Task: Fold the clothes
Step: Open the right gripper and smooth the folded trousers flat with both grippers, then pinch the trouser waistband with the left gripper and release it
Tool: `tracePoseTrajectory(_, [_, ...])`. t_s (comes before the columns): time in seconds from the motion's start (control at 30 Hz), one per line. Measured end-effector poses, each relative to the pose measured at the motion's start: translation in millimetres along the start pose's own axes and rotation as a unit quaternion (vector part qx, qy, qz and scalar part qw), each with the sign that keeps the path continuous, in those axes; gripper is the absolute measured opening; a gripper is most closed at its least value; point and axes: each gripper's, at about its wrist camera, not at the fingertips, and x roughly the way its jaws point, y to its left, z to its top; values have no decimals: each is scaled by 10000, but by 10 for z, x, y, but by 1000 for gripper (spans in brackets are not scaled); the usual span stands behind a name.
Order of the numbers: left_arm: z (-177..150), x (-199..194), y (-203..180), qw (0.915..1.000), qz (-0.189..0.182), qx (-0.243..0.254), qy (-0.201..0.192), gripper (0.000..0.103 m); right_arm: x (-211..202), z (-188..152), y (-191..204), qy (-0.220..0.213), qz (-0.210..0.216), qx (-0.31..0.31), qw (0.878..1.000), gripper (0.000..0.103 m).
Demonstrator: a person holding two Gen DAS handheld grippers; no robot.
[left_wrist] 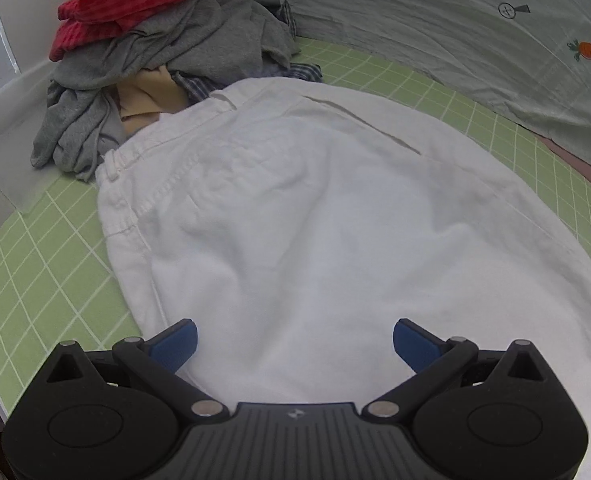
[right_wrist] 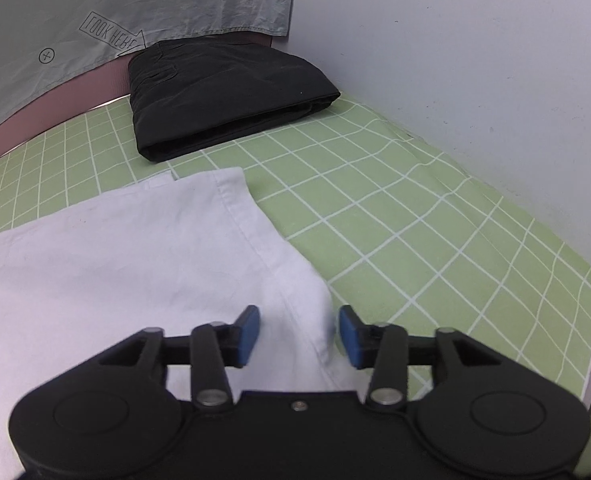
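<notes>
On the green grid mat (right_wrist: 395, 216), which covers the work surface, my white trousers (left_wrist: 315, 208) lie spread flat and take up most of the left view — waistband toward the unfolded heap, hem toward the right. Behind the mat hangs a grey printed sheet (left_wrist: 435, 20). At the far left corner sits the pile of unfolded clothes (left_wrist: 167, 52): a red checked piece on top, grey jersey under it, tan and blue plaid showing below; the pile touches the trousers' waistband. At the far right corner rests a folded black garment (right_wrist: 223, 96), apart from the white hem.

My left gripper (left_wrist: 293, 344) hovers over the near edge of the white cloth, jaws wide apart, holding nothing. My right gripper (right_wrist: 299, 334) stands with jaws apart on either side of a raised ridge of the near hem corner; whether the blue pads (right_wrist: 249, 330) touch the fabric, I cannot tell.

Risks, as I judge them: closing the right jaws on the ridge may catch only the top layer, so the fold would drag unevenly; the left jaws, set over flat cloth, may pinch nothing or bunch it; lifting the waistband end could pull the pile along.

Containers: none visible — garments lie directly on the mat.
</notes>
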Motion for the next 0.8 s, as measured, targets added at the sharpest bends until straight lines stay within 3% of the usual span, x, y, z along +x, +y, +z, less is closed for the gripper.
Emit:
tracePoseTrajectory(0.13, [186, -2, 301, 9996, 183, 7, -192, 103, -217, 43, 179, -142, 104, -202, 9996, 83])
tracePoseTrajectory(0.33, [562, 150, 788, 9980, 367, -249, -440, 101, -590, -65, 632, -182, 407, -417, 9981, 85])
tracePoseTrajectory(0.57, [939, 433, 1102, 9981, 69, 209, -578, 84, -885, -475, 1299, 77, 492, -737, 9960, 87])
tracePoseTrajectory(0.7, [1100, 651, 1211, 9975, -86, 415, -562, 85, -1030, -727, 1618, 190, 471, -559, 9971, 87])
tracePoseTrajectory(0.8, [1203, 802, 1260, 9968, -538, 404, -442, 85, -1107, -884, 1791, 349, 421, -338, 9979, 88])
